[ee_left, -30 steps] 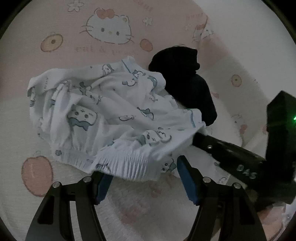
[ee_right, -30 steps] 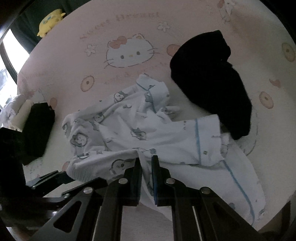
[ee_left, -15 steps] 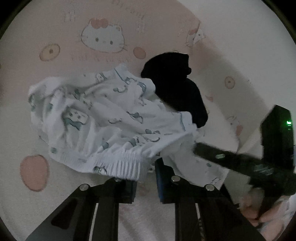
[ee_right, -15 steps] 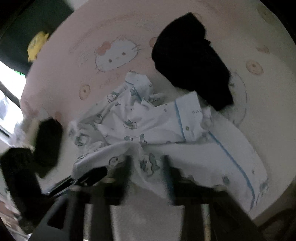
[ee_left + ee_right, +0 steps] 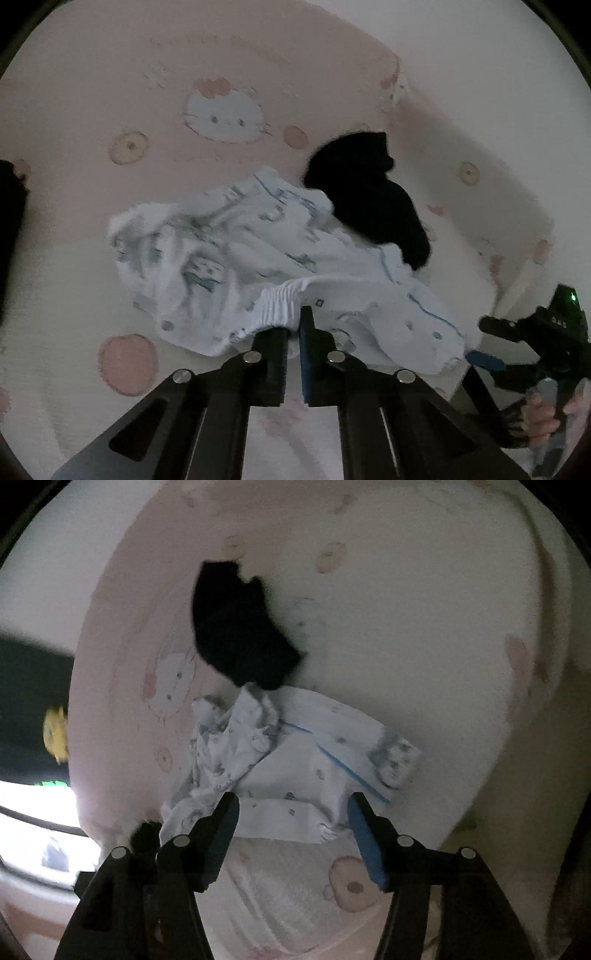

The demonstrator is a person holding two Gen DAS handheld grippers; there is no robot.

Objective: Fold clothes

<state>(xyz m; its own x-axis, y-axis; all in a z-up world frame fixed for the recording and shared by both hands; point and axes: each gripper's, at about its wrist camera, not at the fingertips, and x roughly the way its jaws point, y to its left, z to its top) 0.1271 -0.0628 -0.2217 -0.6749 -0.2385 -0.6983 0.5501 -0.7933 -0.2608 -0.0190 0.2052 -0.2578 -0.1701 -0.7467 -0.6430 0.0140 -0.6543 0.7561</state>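
left gripper clamps pajama waistband, right gripper spread.

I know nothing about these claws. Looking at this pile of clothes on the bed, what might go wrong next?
The left claw pinches only the elastic waistband of the white printed garment, so the thin grip could slip. The dark garment overlaps the white cloth's far edge and might get dragged along. The right claw is open, so one side hangs unsupported and may bunch.

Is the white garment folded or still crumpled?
Crumpled: the white garment lies bunched in uneven wrinkles, its elastic edge pinched by the left gripper.
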